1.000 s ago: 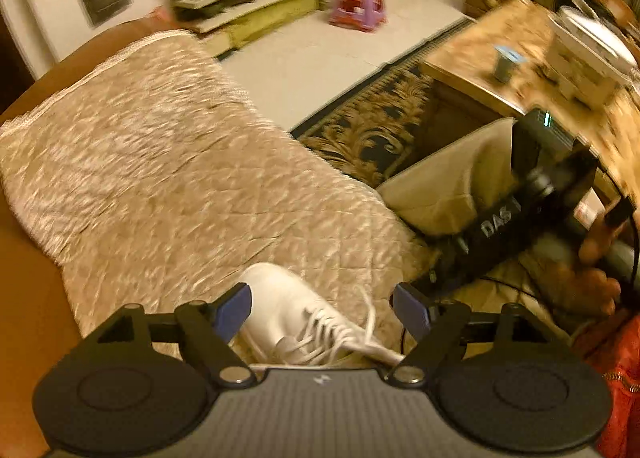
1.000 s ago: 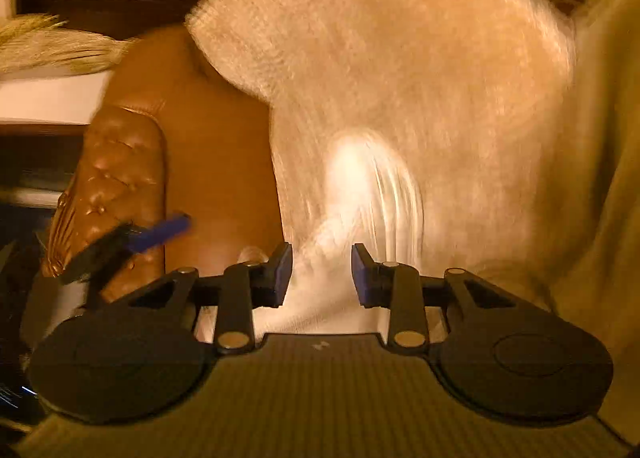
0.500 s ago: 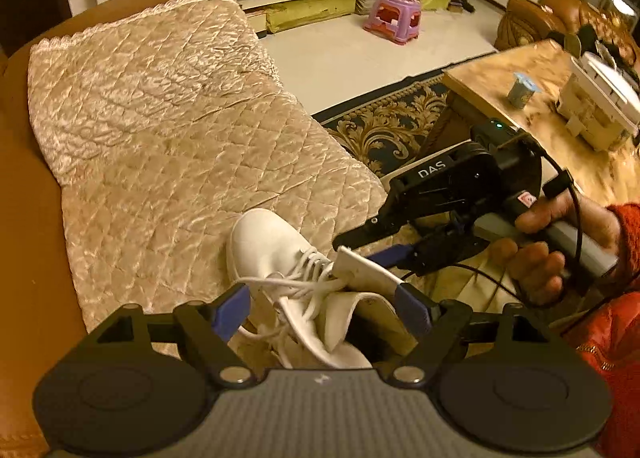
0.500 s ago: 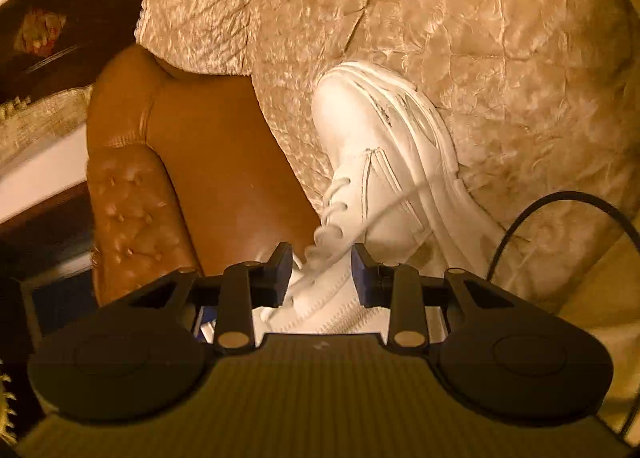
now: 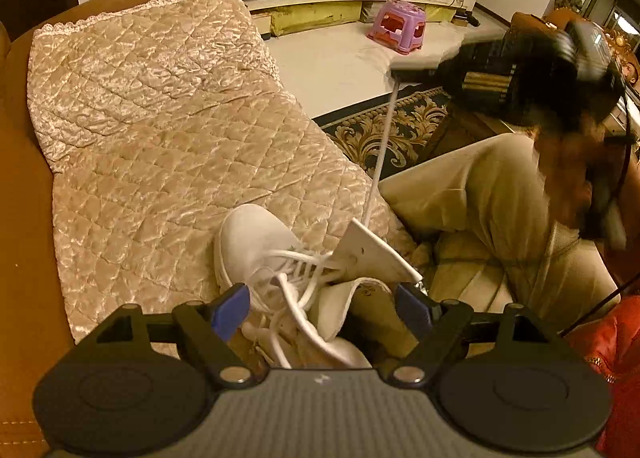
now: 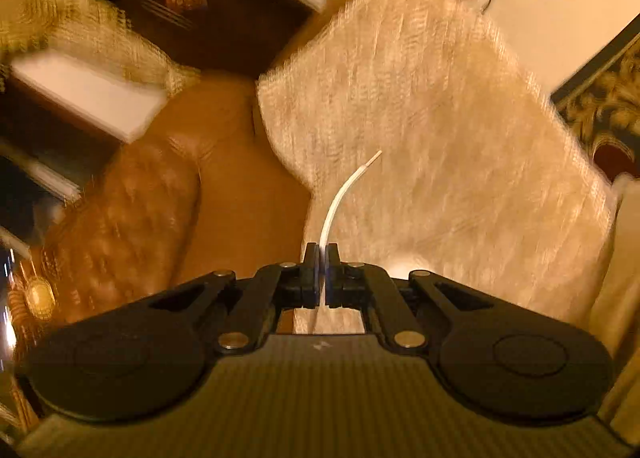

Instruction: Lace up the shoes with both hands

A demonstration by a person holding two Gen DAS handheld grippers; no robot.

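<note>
We see the white shoe (image 5: 256,246) lying near the front edge of the quilted cover (image 5: 160,129) on the brown sofa (image 5: 24,217), toe pointing away from us, with its tongue (image 5: 368,254) standing up. To the shoe's left the cover is bare all the way to the sofa's leather edge; to its right our trouser leg (image 5: 480,193) sits just beside it. Beyond the cover's far edge lie pale floor (image 5: 332,65), a patterned rug (image 5: 384,129) and a purple stool (image 5: 396,25).

Our left gripper (image 5: 320,306) hangs over the heel end of the shoe with its jaws spread wide, one blue pad on either side of the loose laces, neither pressing on anything.

Our right gripper (image 6: 321,262) is closed tight on the lace (image 5: 380,161). In the right wrist view the lace end (image 6: 340,193) curves up out of the pinched pads. In the left wrist view that gripper, blurred, is raised well above the shoe, and the lace runs taut from the eyelets up to it.
</note>
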